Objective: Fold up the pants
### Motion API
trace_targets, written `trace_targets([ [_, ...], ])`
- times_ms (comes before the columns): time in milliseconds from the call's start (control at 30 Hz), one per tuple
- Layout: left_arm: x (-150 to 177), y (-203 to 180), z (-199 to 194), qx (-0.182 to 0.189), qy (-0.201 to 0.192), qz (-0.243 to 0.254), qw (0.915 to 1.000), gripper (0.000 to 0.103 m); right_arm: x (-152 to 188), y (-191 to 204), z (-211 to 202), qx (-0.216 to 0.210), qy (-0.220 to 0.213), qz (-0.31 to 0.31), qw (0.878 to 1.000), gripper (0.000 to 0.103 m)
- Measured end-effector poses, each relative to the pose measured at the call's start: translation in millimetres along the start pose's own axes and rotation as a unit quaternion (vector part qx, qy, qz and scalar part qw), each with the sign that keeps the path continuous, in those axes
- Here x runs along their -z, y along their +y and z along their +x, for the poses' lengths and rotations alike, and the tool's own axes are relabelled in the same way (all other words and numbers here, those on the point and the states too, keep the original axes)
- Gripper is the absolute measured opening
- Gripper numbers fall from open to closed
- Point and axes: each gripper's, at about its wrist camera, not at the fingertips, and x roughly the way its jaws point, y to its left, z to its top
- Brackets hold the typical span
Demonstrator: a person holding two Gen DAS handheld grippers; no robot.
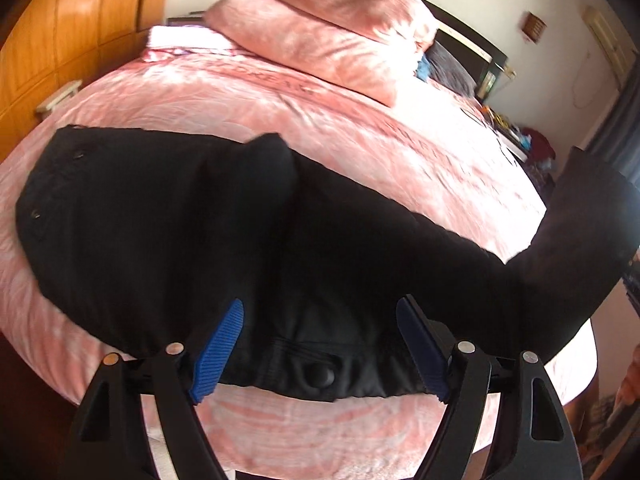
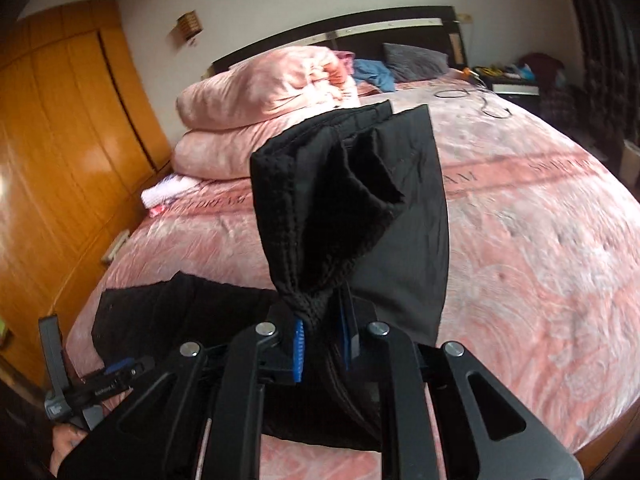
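Over by the wooden wardrobe, the black pants lie spread across the pink bed. The left tool hangs above the waistband, its fingers spread wide and empty. Further right, the right tool pinches a bunched leg end, lifted off the bed.

One pair of black pants, two tools (left, right), one bed, two stacked pink pillows, one grey pillow, one wardrobe.
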Motion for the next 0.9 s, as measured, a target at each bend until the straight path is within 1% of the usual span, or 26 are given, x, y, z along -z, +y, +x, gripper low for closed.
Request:
trace_targets([
  [100,-5,18,-6,-0.004,-0.007,-0.02,0.9998,0.08,11,42,25,-0.018,0.035,-0.042,0.998,0.012],
  [167,-8,26,-9,-0.004,-0.012,-0.028,0.9995,0.08,28,62,42,-0.029,0.064,-0.06,0.996,0.012],
  [267,-9,40,-15,-0.009,-0.02,-0.036,0.9991,0.082,52,90,67,-0.032,0.103,-0.094,0.99,0.012],
  [367,-9,52,-15,-0.01,-0.02,-0.048,0.9986,0.082,70,107,84,-0.029,0.132,-0.111,0.985,0.012],
  [500,-8,64,-12,-0.008,-0.015,-0.063,0.9979,0.082,87,118,97,-0.029,0.144,-0.122,0.982,0.012],
  [600,-6,67,-7,-0.006,-0.008,-0.067,0.9977,0.082,100,126,108,-0.033,0.163,-0.146,0.975,0.02],
  [633,-5,67,-5,-0.005,-0.005,-0.069,0.9976,0.082,104,128,114,-0.025,0.171,-0.156,0.973,0.025],
  [700,-3,68,-3,-0.001,-0.002,-0.072,0.9974,0.082,113,136,118,-0.014,0.184,-0.181,0.966,0.032],
  [733,-2,68,-4,-0.001,-0.002,-0.072,0.9974,0.082,116,138,117,-0.015,0.187,-0.19,0.964,0.042],
  [767,-1,68,-4,-0.002,-0.003,-0.071,0.9974,0.083,118,140,114,-0.032,0.192,-0.189,0.962,0.054],
  [800,0,69,-4,-0.003,-0.003,-0.072,0.9974,0.083,118,140,109,-0.06,0.197,-0.18,0.962,0.074],
  [833,0,71,-3,-0.004,-0.002,-0.072,0.9974,0.084,118,139,102,-0.077,0.191,-0.173,0.963,0.072],
  [900,0,74,-2,-0.003,0.0,-0.077,0.997,0.084,115,139,92,-0.082,0.177,-0.171,0.966,0.07],
])
